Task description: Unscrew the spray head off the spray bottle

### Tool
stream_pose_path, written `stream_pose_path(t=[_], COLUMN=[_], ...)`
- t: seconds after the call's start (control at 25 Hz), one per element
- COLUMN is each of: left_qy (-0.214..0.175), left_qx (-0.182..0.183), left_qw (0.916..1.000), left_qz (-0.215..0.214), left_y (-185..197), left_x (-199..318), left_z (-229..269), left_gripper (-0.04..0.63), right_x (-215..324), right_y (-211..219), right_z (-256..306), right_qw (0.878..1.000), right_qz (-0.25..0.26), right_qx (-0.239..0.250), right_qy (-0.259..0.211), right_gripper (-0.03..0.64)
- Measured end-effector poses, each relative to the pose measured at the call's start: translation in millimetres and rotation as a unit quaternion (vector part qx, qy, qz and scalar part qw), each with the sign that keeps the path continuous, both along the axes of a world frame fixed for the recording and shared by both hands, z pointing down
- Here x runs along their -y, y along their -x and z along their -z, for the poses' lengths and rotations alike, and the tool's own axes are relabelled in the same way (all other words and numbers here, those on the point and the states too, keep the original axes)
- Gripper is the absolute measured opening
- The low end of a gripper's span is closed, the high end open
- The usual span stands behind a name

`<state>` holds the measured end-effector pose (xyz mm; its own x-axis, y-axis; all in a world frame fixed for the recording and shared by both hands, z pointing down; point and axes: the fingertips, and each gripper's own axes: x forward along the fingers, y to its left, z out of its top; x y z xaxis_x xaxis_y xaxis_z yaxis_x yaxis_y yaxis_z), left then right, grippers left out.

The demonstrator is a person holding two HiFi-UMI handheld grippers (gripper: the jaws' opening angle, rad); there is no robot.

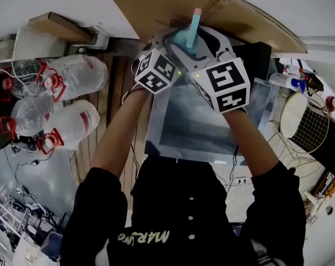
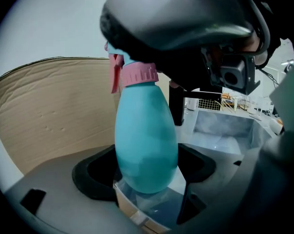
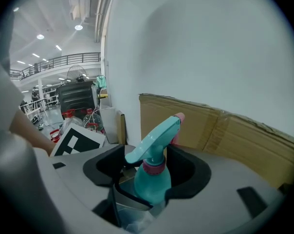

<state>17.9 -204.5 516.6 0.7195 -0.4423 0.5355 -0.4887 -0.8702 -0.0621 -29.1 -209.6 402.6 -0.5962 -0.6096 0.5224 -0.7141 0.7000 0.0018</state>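
Right in front of the cardboard sheet (image 2: 49, 111), your left gripper (image 2: 147, 172) is clamped on the teal spray bottle (image 2: 146, 145), holding it upright. Your right gripper (image 3: 148, 167) is spread wide around the spray head (image 3: 154, 135), not squeezing it.

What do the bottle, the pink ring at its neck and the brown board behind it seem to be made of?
The bottle looks like plastic: smooth, opaque turquoise with a soft sheen. The ring is probably moulded plastic too, matt pink. The board seems to be cardboard: dull brown, with faint lines and small dents.
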Motion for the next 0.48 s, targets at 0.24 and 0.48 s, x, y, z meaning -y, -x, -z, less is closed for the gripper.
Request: stream_pose_path(t=[0.24, 0.48], left_qy=[0.002, 0.002], left_qx=[0.000, 0.001], left_qw=[1.0000, 1.0000], left_qz=[0.001, -0.006], left_y=[1, 1], left_x=[0, 0], left_z=[1, 0], left_gripper=[0.396, 0.396], right_x=[4, 0], right_y=[-7, -12], right_z=[1, 1], right_qw=[1.000, 0.993], right_qz=[0.013, 0.093], right_qx=[-0.022, -0.079], right_qy=[0.004, -0.002], right_gripper=[0.200, 0.150])
